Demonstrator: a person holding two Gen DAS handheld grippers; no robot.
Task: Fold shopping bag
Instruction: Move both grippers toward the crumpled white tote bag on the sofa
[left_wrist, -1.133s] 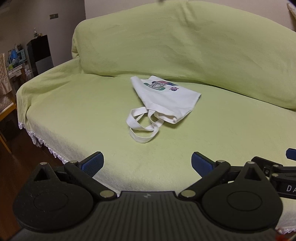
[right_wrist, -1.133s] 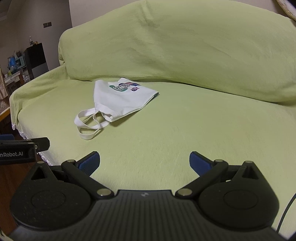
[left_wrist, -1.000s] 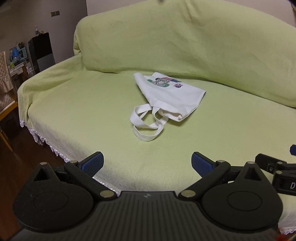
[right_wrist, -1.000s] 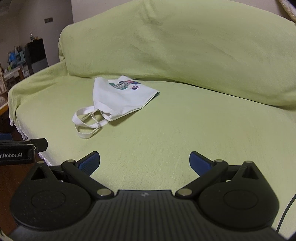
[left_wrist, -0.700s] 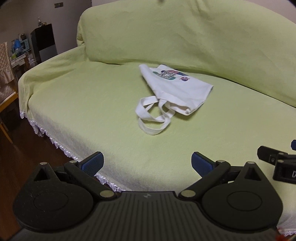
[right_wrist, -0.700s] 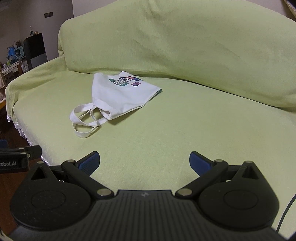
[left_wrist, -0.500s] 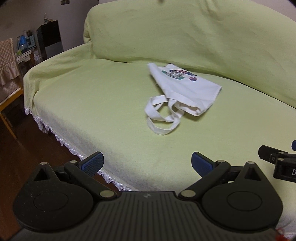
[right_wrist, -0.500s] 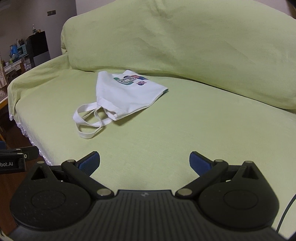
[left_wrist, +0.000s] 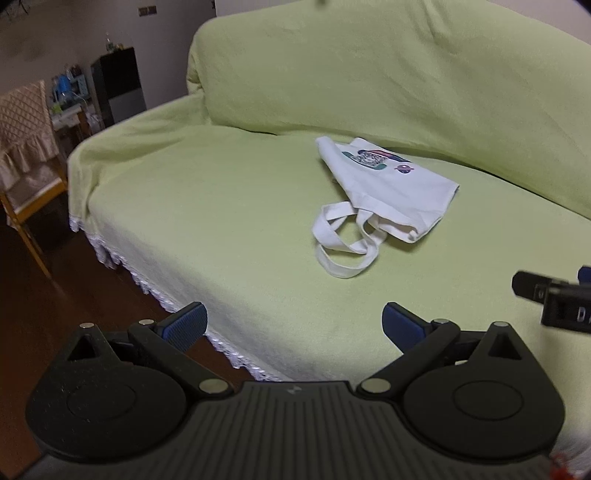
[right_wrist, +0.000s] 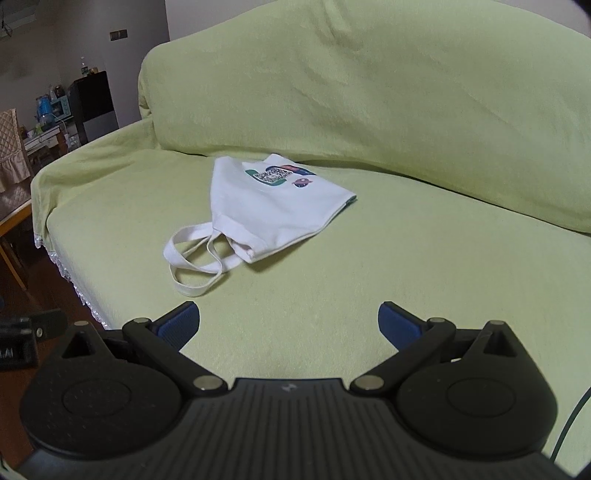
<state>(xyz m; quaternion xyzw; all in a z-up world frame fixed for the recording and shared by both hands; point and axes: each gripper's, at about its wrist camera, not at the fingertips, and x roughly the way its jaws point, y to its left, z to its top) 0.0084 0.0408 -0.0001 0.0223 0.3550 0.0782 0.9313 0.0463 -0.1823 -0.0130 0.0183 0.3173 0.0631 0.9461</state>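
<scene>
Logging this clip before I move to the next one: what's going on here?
A person holds two handheld grippers over a sofa draped in a green cover. A white shopping bag lies flat on the seat, its handles looped toward the front edge. The left gripper and the right gripper both have their jaws wide apart, hold nothing, and sit short of the bag. No folding has begun.

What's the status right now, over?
Left gripper open, empty. Right gripper open, empty. White shopping bag lies unfolded on the sofa, handles toward us. Nothing in the way.
</scene>
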